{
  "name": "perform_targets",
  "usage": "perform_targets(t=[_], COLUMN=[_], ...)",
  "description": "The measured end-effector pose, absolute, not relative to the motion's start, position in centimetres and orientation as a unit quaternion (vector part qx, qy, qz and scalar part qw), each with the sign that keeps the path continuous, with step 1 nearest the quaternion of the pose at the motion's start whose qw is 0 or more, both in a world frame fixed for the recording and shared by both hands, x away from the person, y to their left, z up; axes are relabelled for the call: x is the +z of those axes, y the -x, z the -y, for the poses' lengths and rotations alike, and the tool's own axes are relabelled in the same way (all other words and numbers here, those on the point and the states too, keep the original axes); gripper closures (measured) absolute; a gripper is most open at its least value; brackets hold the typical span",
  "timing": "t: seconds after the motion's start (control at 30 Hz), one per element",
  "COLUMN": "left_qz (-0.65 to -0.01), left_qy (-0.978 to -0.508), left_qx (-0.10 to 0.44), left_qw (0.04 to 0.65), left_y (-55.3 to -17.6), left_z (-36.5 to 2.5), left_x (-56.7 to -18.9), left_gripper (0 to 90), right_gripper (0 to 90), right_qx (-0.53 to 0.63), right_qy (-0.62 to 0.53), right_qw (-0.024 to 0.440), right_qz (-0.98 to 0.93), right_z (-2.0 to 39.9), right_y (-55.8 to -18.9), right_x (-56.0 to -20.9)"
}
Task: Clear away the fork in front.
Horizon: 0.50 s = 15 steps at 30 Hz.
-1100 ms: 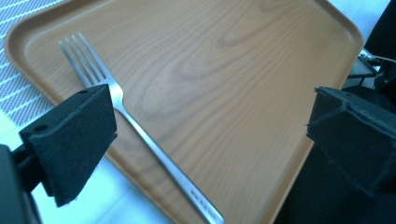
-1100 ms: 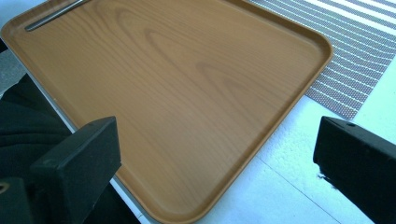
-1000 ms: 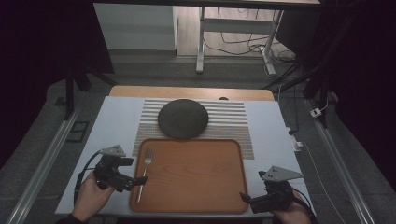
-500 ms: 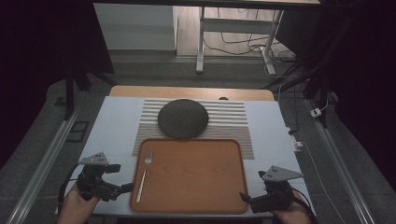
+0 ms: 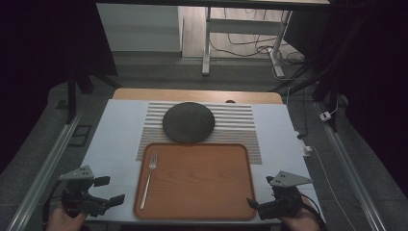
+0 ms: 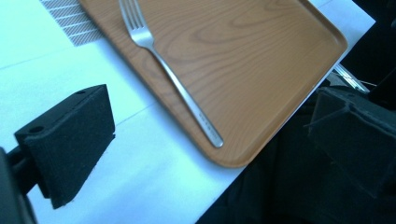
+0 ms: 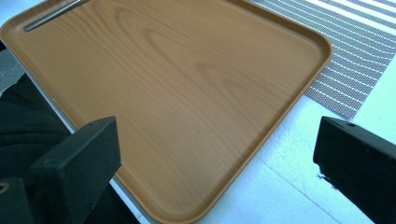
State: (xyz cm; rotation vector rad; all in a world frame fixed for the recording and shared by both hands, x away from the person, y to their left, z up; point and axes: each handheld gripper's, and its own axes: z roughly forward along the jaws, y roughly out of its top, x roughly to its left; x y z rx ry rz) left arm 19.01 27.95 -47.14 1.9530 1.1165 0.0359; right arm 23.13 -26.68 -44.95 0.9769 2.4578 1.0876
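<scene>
Left gripper (image 5: 108, 190): held low at the near left corner of the table, just left of the tray; its jaws stand wide apart and hold nothing. In the left gripper view the two black pads frame the near left corner of the tray and the fork's handle end.
Right gripper (image 5: 251, 203): held at the near right corner of the table, its jaw tip close by the tray's near right corner; the right gripper view shows its jaws spread wide with nothing between them, the tray's surface lying in the gap.
Fork (image 5: 148, 178): lies flat inside the tray along its left edge, tines pointing away from the person, handle toward the near edge. It is apart from both grippers, much nearer the left one.
Tray (image 5: 202, 183): an orange-brown wood-grain tray with a raised rim and rounded corners, set at the near middle of the table. Its far edge overlaps the striped mat.
Striped mat (image 5: 235, 126): a grey and white striped placemat, lying beyond the tray toward the table's far side.
Dark plate (image 5: 188, 122): a round, dark, flat dish resting on the mat, just past the tray's far edge.
Table (image 5: 115, 134): a white top with a wooden strip along its far edge.
Hands: the person's left hand (image 5: 62, 220) and right hand (image 5: 300, 223) grip the gripper handles at the bottom edge of the high view.
</scene>
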Motion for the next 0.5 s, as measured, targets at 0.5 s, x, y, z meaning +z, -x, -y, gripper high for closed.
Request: perform_targets(t=[0.5], left_qz=[-0.474], left_qy=[-0.768], left_qx=[0.027], left_qw=[0.430], left_y=[-17.3], left_z=[-30.2], left_x=[-47.7], left_gripper=[0.0], right_gripper=[0.4], right_qx=[0.376], right_qy=[-0.338], right_qw=[0.141], right_qz=[-0.851], right_z=[26.7], right_y=[-23.1], right_x=[-44.9])
